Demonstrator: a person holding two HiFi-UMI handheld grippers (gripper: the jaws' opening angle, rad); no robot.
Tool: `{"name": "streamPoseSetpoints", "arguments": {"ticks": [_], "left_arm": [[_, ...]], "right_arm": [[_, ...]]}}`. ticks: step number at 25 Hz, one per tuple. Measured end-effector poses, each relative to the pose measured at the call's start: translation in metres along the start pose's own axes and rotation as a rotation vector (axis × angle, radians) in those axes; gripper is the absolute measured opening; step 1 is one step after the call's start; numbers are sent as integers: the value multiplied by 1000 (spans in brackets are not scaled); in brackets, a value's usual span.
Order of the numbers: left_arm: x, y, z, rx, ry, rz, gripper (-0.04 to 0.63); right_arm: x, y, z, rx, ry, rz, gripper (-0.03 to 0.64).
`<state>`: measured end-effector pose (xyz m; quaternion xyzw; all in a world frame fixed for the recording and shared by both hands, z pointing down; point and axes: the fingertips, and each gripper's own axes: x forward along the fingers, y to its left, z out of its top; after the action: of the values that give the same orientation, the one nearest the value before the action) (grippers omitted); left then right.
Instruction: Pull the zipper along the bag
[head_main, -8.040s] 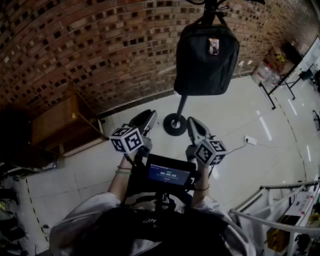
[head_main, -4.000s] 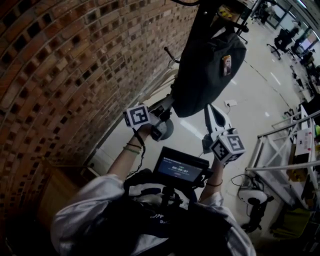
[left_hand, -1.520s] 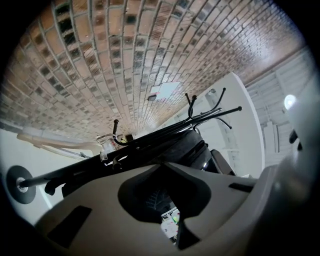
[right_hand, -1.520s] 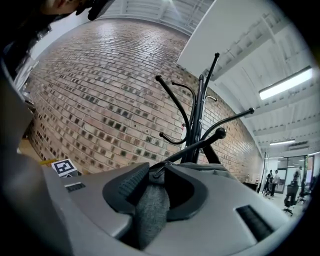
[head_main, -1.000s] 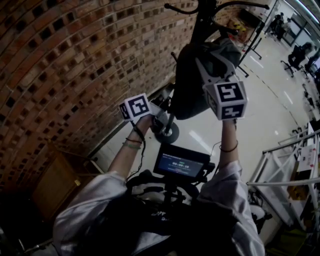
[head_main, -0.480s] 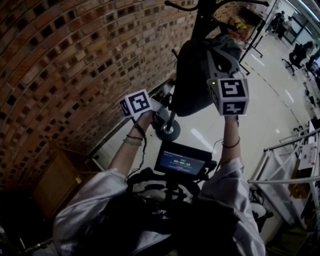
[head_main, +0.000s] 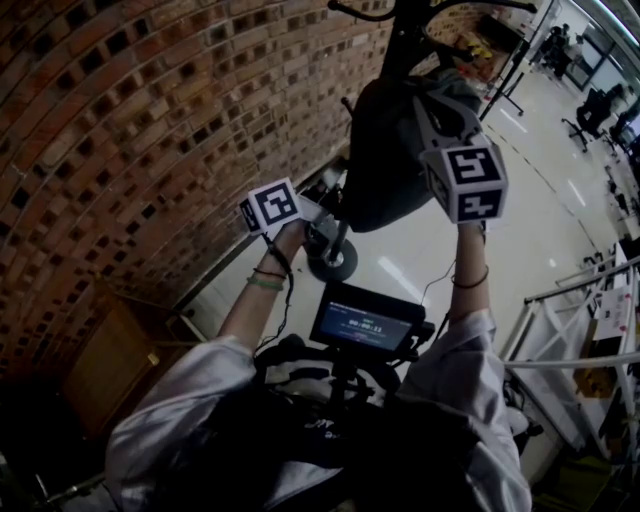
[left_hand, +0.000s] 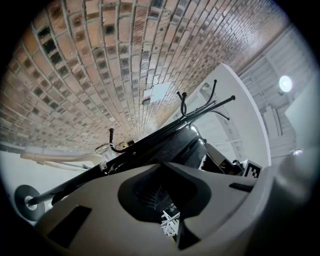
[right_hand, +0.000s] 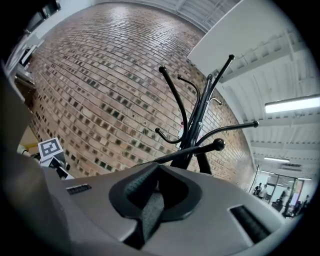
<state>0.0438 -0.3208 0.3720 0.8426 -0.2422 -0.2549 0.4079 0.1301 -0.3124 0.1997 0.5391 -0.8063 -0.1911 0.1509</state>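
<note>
A black bag (head_main: 385, 160) hangs from a black coat rack (head_main: 400, 30) in front of a brick wall. My left gripper (head_main: 335, 210) is at the bag's lower left corner. Its jaws are shut and seem to pinch dark bag fabric (left_hand: 165, 150). My right gripper (head_main: 428, 92) is raised to the top of the bag. In the right gripper view, the right gripper (right_hand: 157, 170) is shut on a grey zipper pull strip (right_hand: 150, 212) that hangs between the pads. The zipper track itself is hidden behind the right gripper.
The rack's round base (head_main: 333, 262) stands on the pale floor below the bag. Its hooks (right_hand: 200, 115) spread above the jaws. A wooden cabinet (head_main: 120, 360) stands lower left by the brick wall (head_main: 150, 120). White metal frames (head_main: 570, 320) stand at the right.
The right gripper's jaws, spread a second ago at the bag's top, have come together. Its marker cube has drifted slightly to the right. The left gripper has stayed put.
</note>
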Motion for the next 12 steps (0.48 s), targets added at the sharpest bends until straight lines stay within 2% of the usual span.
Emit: {"name": "streamPoseSetpoints", "arguments": {"ticks": [3, 8, 12], "left_arm": [[0, 3, 2, 3, -9, 8, 15], [0, 3, 2, -22, -21, -2, 15], [0, 4, 2, -12, -24, 4, 15]], "right_arm": [[5, 2, 5, -12, -12, 29, -6], [10, -1, 8, -82, 15, 9, 20], [10, 2, 7, -126, 17, 44, 20]]}}
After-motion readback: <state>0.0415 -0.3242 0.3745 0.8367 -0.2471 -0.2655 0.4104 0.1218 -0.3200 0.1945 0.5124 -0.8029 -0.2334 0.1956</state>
